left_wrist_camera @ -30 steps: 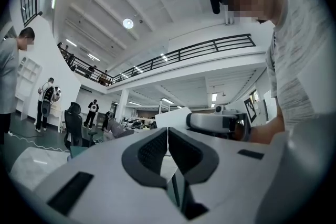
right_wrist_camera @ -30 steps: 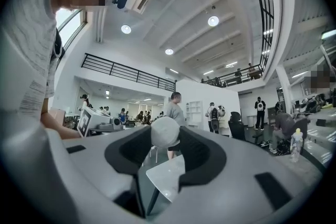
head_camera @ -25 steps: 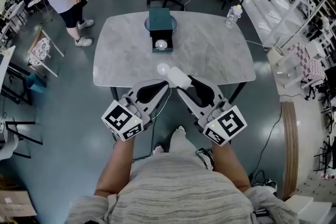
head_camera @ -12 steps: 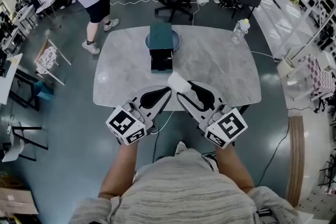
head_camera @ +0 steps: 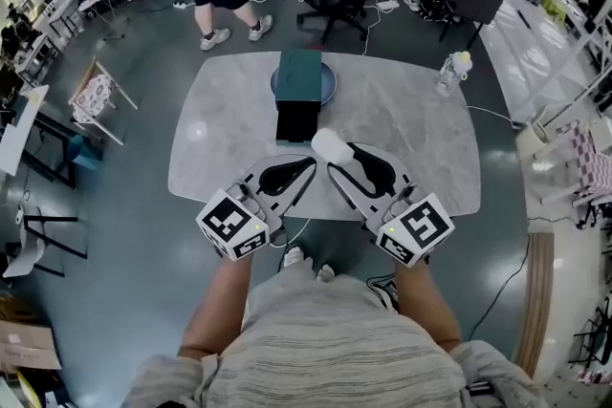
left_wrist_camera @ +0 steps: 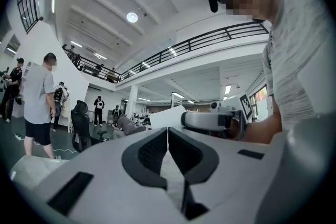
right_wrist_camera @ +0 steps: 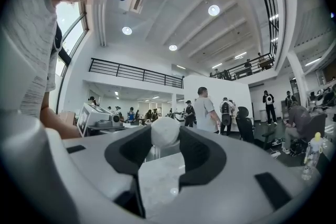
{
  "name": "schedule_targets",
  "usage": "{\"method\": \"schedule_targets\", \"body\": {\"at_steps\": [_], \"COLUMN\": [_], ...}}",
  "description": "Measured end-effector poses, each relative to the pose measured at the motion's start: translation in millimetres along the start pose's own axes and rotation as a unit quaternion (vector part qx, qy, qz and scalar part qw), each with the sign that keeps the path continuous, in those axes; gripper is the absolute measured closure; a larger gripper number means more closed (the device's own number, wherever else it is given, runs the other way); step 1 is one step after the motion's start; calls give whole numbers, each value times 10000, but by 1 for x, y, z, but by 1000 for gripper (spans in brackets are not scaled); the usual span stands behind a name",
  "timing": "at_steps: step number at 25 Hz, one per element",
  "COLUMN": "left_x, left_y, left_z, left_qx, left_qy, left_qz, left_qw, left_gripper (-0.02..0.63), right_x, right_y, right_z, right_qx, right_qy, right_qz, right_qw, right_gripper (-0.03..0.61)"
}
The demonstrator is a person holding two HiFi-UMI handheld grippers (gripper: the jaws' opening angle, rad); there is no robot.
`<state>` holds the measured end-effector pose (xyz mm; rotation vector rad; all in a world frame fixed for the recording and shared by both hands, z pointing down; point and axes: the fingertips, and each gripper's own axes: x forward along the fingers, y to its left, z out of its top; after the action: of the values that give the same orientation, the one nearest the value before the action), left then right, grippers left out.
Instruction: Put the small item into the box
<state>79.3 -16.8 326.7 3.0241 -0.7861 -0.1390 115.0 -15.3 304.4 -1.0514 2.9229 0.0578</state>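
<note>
Grey table (head_camera: 402, 110), upper centre of frame: dark teal box (head_camera: 298, 72), its open front dark (contents unclear). Right gripper (head_camera: 333, 151) clamps the white small item (head_camera: 330, 144) over the table's near edge. Left gripper (head_camera: 310, 166) is pinched together, empty.
</note>
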Motion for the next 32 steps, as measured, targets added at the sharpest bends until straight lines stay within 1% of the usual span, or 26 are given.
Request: {"method": "schedule_targets", "body": {"at_steps": [3,6,13,16,23,28,32], "left_x": [2,7,16,20,26,31,31], "left_y": [19,41,106,130,187,221,238], "left_z": [-4,-10,-21,-25,-37,-42,-53], "left_qx": [-24,-150,-146,-86,-60,-32,-53], "left_qy": [38,28,-16,-61,-140,-136,-44], "left_qz": [27,84,-36,-185,-310,-337,-306], "left_qw": [10000,9998,9999,9998,9994,9993,9995], "left_gripper": [589,589,589,589,589,589,589], "right_x": [17,33,91,117,172,198,210], "right_y": [-11,-24,-60,-74,-101,-119,-126], "right_z": [-5,-10,-28,-42,-73,-96,-121], "right_qx": [7,-3,-107,-104,-75,0,84], "right_qy": [67,176,562,725,1063,1353,1628], "right_qz": [8,-11,-106,-106,-192,-280,-244], "right_qw": [10000,9998,9983,9973,9941,9904,9863], "right_gripper": [396,397,397,397,396,396,397]}}
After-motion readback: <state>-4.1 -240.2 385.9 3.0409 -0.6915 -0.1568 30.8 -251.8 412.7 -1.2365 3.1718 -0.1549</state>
